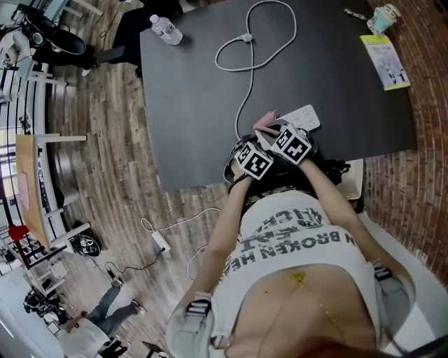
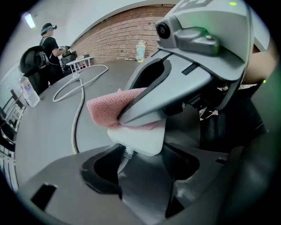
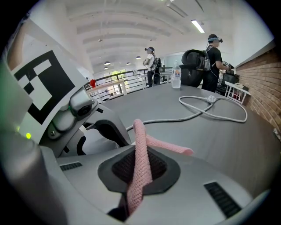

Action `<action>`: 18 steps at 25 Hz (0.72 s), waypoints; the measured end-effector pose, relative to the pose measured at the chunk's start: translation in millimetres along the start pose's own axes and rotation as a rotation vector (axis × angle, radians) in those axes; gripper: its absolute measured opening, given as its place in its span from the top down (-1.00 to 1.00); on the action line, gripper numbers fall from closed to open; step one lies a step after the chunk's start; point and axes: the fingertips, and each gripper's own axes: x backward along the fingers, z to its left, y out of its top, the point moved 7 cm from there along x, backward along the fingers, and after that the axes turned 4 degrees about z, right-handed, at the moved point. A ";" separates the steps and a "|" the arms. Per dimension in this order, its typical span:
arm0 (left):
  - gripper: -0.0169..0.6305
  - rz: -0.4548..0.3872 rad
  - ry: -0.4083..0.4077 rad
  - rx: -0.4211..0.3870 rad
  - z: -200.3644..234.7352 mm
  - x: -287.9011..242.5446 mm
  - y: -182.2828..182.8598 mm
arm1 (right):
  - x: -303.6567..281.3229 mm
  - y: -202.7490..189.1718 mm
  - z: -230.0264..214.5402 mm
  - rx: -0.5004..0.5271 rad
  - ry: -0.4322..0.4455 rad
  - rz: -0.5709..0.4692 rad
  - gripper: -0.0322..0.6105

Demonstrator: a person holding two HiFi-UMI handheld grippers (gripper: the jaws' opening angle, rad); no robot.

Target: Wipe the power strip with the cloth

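Observation:
A white power strip (image 1: 302, 117) lies near the front edge of the dark table (image 1: 189, 98), and its white cable (image 1: 246, 84) loops away across the top. In the left gripper view the strip's cable end (image 2: 139, 139) sits between my left gripper's (image 2: 140, 165) jaws, which are shut on it. My right gripper (image 3: 139, 178) is shut on a pink cloth (image 3: 141, 158), whose free end folds over to the right. From the left gripper view, the cloth (image 2: 103, 110) is pressed under the right gripper's fingers (image 2: 145, 105) on top of the strip. Both marker cubes sit side by side in the head view.
A water bottle (image 1: 166, 29) lies at the table's far left corner. A yellow-edged booklet (image 1: 385, 61) and a small cup (image 1: 383, 17) are at the far right beside the brick wall (image 1: 427, 84). Another strip (image 1: 161, 242) lies on the wooden floor. People stand beyond the table's far end.

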 end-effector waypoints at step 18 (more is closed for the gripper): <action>0.06 0.022 -0.003 -0.013 -1.4 0.2 4.8 | 20.8 -21.8 -26.1 -0.081 -0.089 -0.003 0.85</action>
